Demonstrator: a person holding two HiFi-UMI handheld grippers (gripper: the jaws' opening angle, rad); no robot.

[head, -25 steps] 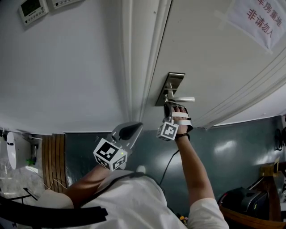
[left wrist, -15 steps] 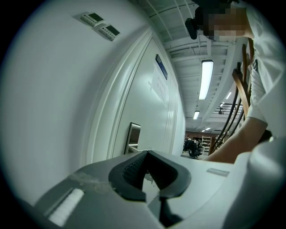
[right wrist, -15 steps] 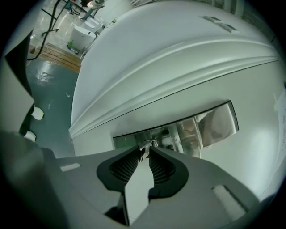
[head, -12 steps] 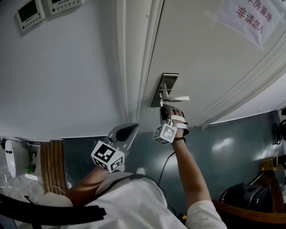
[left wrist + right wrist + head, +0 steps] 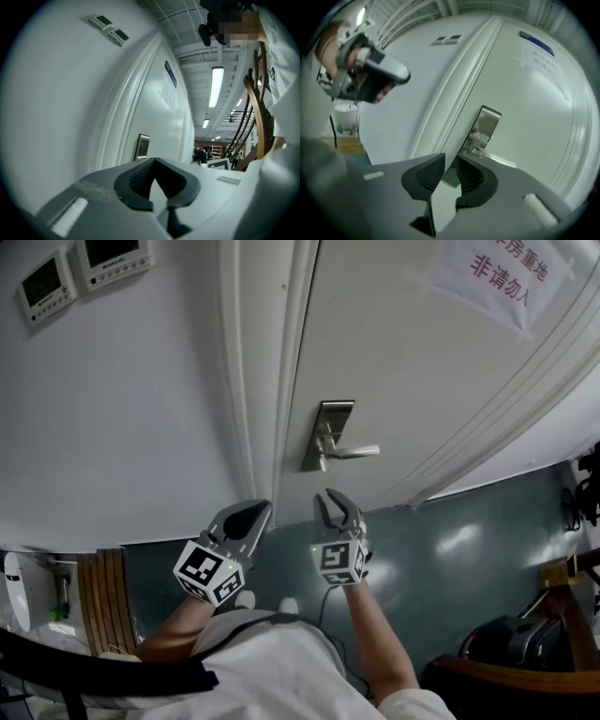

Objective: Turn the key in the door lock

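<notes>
The metal lock plate (image 5: pixel 329 432) with its lever handle (image 5: pixel 353 452) sits on the pale door (image 5: pixel 412 362). The plate (image 5: pixel 483 125) also shows in the right gripper view, its lower part hidden behind the jaw tips. I cannot make out a key. My right gripper (image 5: pixel 337 503) hangs a little below the plate and clear of it. Its jaws (image 5: pixel 450 160) are open with nothing between them. My left gripper (image 5: pixel 251 514) is level beside the door frame, shut with nothing in it (image 5: pixel 154 161).
The white door frame (image 5: pixel 255 381) runs up between wall and door. Two wall control panels (image 5: pixel 47 282) hang at the upper left, and a paper notice (image 5: pixel 492 273) is on the door. A wooden chair (image 5: pixel 506 681) stands at the lower right.
My right gripper has drawn back from under the lever handle, away from the lock plate, and rolled so its marker cube faces up. The left gripper has stayed put.
</notes>
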